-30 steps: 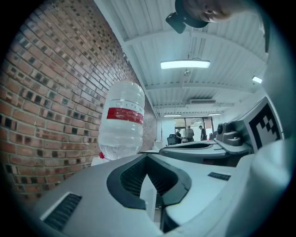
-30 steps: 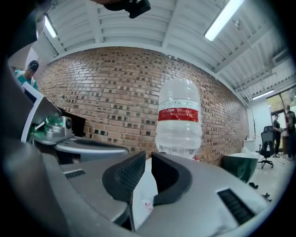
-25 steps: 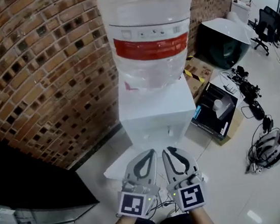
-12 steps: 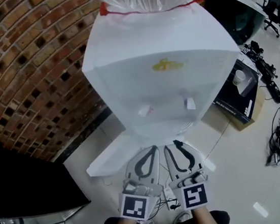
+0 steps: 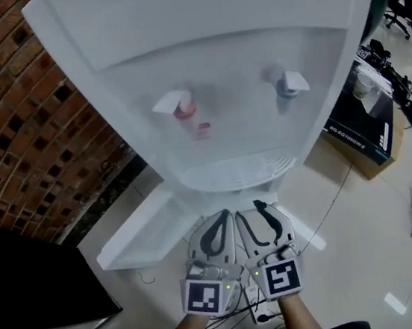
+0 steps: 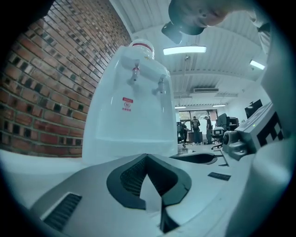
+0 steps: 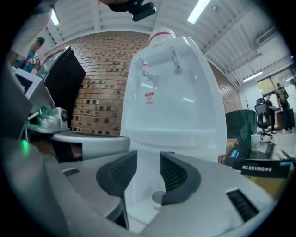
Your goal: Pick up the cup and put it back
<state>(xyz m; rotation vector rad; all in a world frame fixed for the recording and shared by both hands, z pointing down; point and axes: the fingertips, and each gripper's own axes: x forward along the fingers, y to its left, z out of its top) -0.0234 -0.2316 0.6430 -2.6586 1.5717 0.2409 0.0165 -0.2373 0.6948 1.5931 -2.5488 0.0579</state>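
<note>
Right gripper view is where we get our only look at the cup (image 7: 157, 200). It's a small pale round thing, way down low at the foot of the water dispenser (image 7: 171, 102), peeking through the gap of the right claw (image 7: 148, 159). It's tiny in there, so we're not 100% sure on it tbh. That claw's jaws sit partly apart with nothing pinched between them, and they've just been opening up. The cup is well ahead of the pads, no contact.

The left claw (image 6: 147, 157) is closed up, pad tips meeting, holding nothing. From the head view both claws sit side by side, nearly touching, pointed at the bottom of the dispenser. In that picture they're just below its drip tray (image 5: 233, 173). Above the tray we've got a red tap (image 5: 179, 105) on the left and a blue tap (image 5: 286, 83) on the right, with a little red sticker (image 5: 203, 130) under the red one. A white panel (image 5: 136, 233) sticks out to the left at the dispenser's base. There's a brick wall (image 5: 14, 132) on the left, and a black box (image 5: 362, 124) on the floor (image 5: 353, 253) to the right, with a white cup-shaped thing (image 5: 362, 84) on top.
</note>
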